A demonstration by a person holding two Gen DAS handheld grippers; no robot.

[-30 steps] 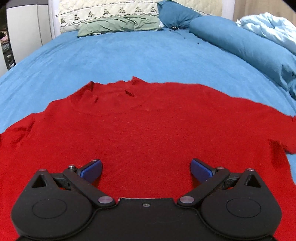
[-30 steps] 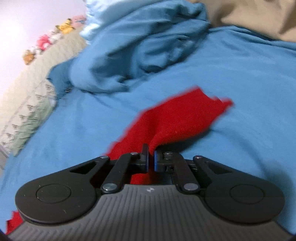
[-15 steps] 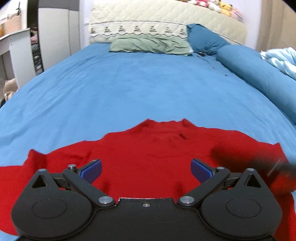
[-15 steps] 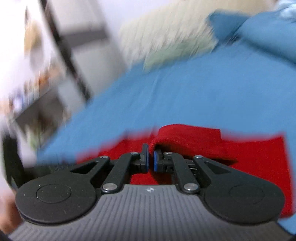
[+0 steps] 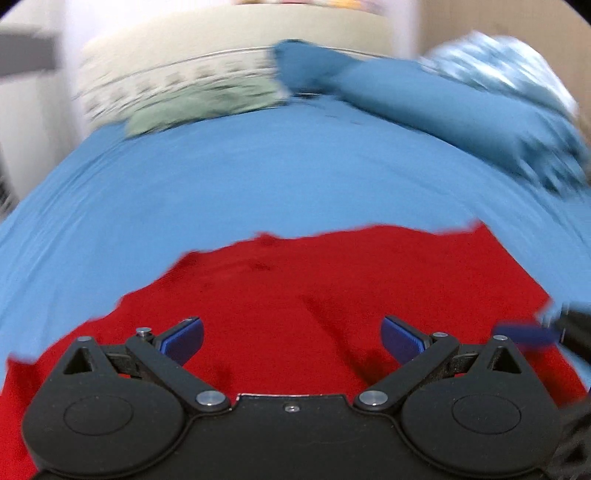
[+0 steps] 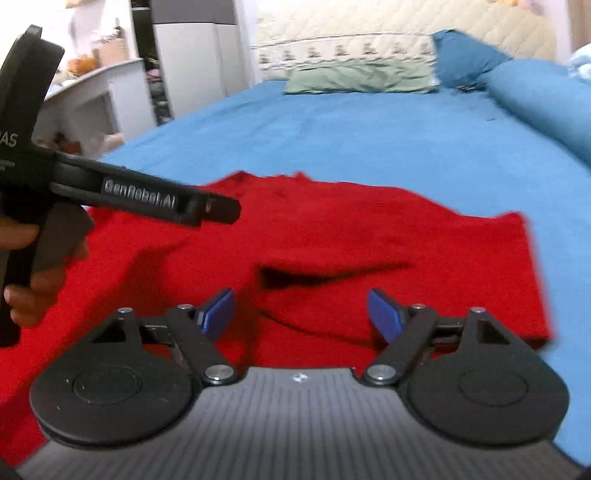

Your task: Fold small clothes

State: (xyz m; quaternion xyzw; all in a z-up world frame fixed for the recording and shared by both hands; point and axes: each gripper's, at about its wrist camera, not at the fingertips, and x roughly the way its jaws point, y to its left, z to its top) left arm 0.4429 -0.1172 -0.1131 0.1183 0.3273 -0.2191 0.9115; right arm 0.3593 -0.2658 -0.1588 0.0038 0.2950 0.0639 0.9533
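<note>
A red knit top (image 5: pixel 314 291) lies on the blue bedsheet (image 5: pixel 258 177), its right sleeve folded in over the body (image 6: pixel 332 273). My left gripper (image 5: pixel 291 338) is open and empty, hovering over the top's lower middle. My right gripper (image 6: pixel 301 310) is open and empty, just above the folded-in sleeve. The left gripper also shows in the right wrist view (image 6: pixel 218 206), held by a hand above the top's left side. A blurred blue fingertip (image 5: pixel 524 332) of the right gripper shows at the right edge of the left wrist view.
A green pillow (image 6: pixel 354 77) and blue pillows (image 6: pixel 465 55) lie at the quilted headboard (image 6: pixel 369 33). A blue duvet roll (image 5: pixel 461 110) runs along the bed's right side. A white desk (image 6: pixel 92 96) stands left of the bed.
My right gripper carried the right sleeve across onto the top's body, then opened and let it go. My left gripper stayed open and shifted over the top.
</note>
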